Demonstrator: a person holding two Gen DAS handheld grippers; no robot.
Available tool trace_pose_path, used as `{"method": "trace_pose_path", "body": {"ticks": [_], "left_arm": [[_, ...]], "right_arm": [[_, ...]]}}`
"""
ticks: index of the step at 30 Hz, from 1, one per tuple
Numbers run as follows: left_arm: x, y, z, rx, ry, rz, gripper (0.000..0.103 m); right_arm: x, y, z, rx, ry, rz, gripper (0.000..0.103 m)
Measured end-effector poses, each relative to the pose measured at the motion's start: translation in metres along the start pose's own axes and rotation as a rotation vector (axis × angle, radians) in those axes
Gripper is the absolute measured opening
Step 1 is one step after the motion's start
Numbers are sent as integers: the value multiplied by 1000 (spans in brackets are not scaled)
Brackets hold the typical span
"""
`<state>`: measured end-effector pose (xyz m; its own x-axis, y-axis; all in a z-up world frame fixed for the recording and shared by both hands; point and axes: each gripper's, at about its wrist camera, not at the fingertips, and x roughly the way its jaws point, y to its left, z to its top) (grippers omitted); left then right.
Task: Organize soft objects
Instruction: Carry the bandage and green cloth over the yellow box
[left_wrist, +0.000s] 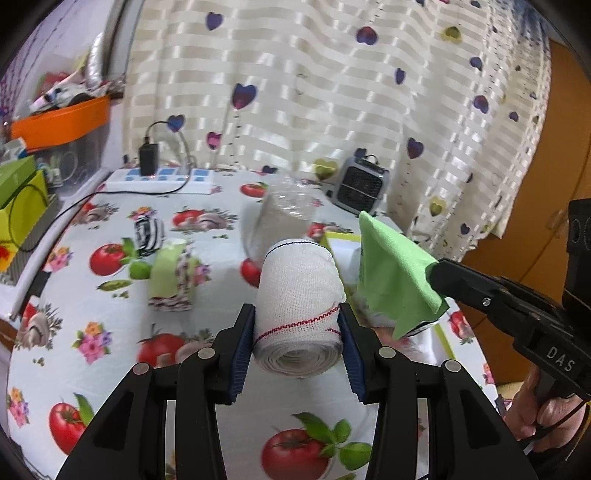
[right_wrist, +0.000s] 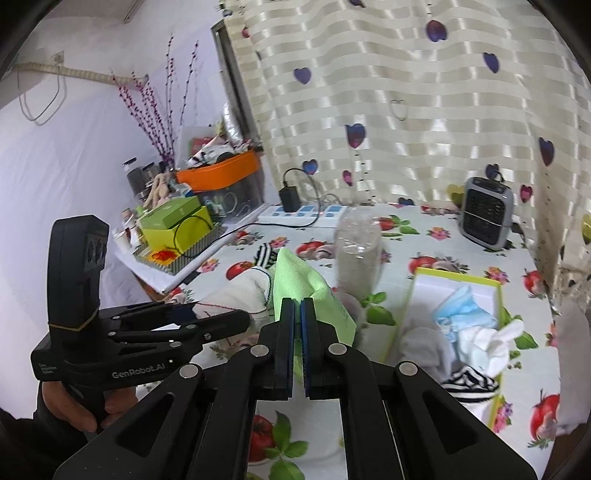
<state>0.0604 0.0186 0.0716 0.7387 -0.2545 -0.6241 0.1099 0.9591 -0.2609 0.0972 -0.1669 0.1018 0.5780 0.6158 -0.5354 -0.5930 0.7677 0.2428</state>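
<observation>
Bandage roll (left_wrist: 297, 295) is unlabelled; left gripper (right_wrist: 218, 317) reads "GenRobot.AI", right gripper (left_wrist: 437, 275) "DAS".

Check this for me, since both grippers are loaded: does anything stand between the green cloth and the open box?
Nothing visible does. The green cloth, pinched in the right gripper, hangs left of the box; the clear bottle stands farther back.

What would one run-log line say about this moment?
left gripper: shut on white rolled gauze bandage | right gripper: shut on green cloth | yellow-rimmed box: holds soft items
</observation>
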Motion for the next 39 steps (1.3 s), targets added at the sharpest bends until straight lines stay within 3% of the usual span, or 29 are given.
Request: {"method": "trace_pose_path", "body": {"ticks": [11,25,39], "left_arm": [[12,-45,2,72,15,-87,42],[40,-78,-7,112,75,-151,42],[98,-107,-29,147,175,-185,42]], "right_arm": [[-34,-48,-10,85,-39,-98,3],[-45,-80,-30,148,-23,-159,3],[-45,-110,-35,196,-11,-214,3]]}}
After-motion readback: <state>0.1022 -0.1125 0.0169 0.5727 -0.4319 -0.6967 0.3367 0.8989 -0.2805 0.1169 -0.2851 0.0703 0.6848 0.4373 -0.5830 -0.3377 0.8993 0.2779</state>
